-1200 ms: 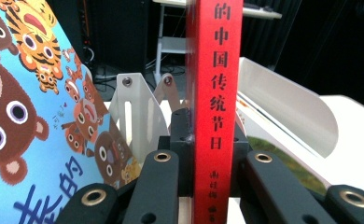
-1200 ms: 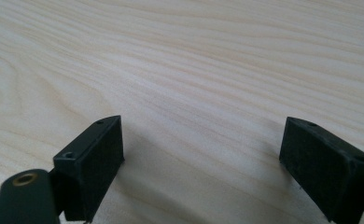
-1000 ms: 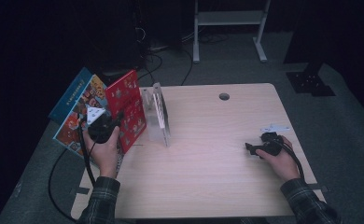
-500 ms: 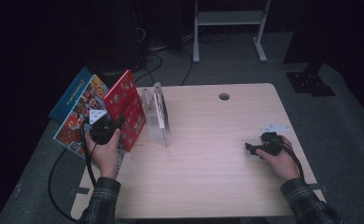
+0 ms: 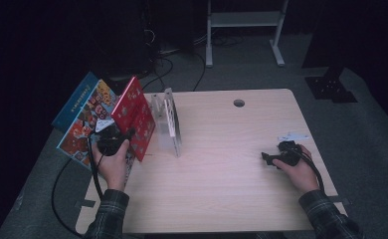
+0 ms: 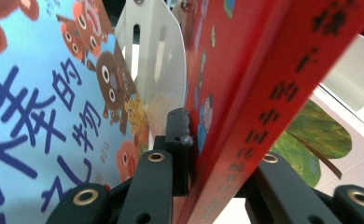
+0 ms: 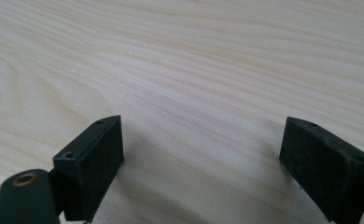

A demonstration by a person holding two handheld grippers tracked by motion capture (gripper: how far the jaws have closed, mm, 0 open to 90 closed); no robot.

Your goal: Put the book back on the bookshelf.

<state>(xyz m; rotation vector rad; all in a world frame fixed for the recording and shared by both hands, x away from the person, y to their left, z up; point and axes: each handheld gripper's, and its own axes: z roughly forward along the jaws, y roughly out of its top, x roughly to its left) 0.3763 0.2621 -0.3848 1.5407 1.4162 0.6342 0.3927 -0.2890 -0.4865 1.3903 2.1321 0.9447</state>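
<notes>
Two books lean at the wooden table's (image 5: 222, 169) nine o'clock edge beside a clear upright book rack (image 5: 168, 122); the blue book (image 5: 85, 117) stands outermost; the red book (image 5: 135, 117) is clamped, tilted, by the left gripper (image 5: 113, 142), whose jaws have just been easing wider; at four o'clock on bare wood, the right gripper (image 5: 276, 158) rests with jaws apart.

You are sitting in what is looking like a lab or recording studio, not a home. A bare pale-wood worktop (image 5: 222, 164) with a cable hole (image 5: 239, 103) is standing on grey carpet (image 5: 371, 129). Dark drapes are closing off the surroundings. Loose cables (image 5: 169, 59) are trailing across the floor behind, beside a white metal frame (image 5: 244, 22) and a black stand base (image 5: 330, 87).
</notes>
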